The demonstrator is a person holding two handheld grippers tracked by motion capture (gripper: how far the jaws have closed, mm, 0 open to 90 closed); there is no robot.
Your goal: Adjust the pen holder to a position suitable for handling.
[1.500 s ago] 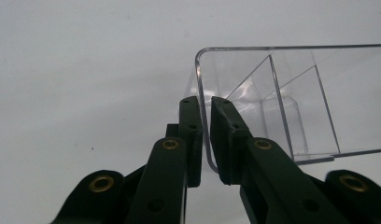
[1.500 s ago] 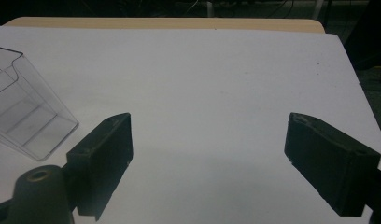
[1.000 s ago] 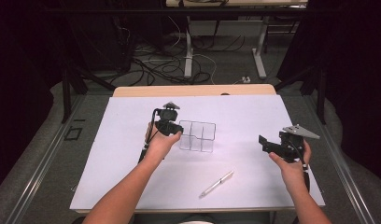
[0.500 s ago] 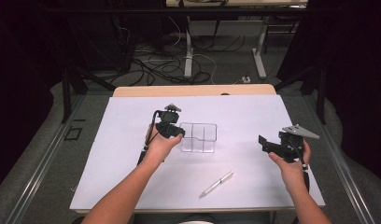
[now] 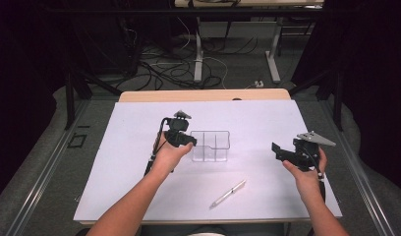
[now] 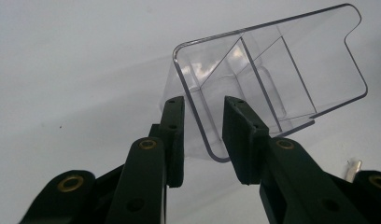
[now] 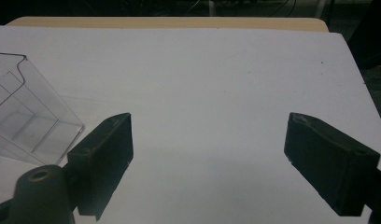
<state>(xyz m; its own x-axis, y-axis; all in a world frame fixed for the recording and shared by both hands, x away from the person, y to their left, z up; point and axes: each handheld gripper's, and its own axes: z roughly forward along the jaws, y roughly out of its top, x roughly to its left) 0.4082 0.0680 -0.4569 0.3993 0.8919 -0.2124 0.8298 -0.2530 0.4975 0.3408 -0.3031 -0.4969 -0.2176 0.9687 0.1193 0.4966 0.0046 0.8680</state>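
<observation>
On the white table sheet [image 5: 139,162], left gripper [image 6: 202,135] jaws, just easing apart, are straddling the clear divided organizer's [image 6: 272,70] wall unclamped; right gripper [image 7: 209,158] is hovering spread, well apart.

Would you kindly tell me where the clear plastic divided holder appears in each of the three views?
High view: clear plastic divided holder, table centre, beside the left gripper.
Left gripper view: upper right, one wall between the jaws, which have just been opening.
Right gripper view: left edge.
Shared landmark: the white table sheet.
</observation>
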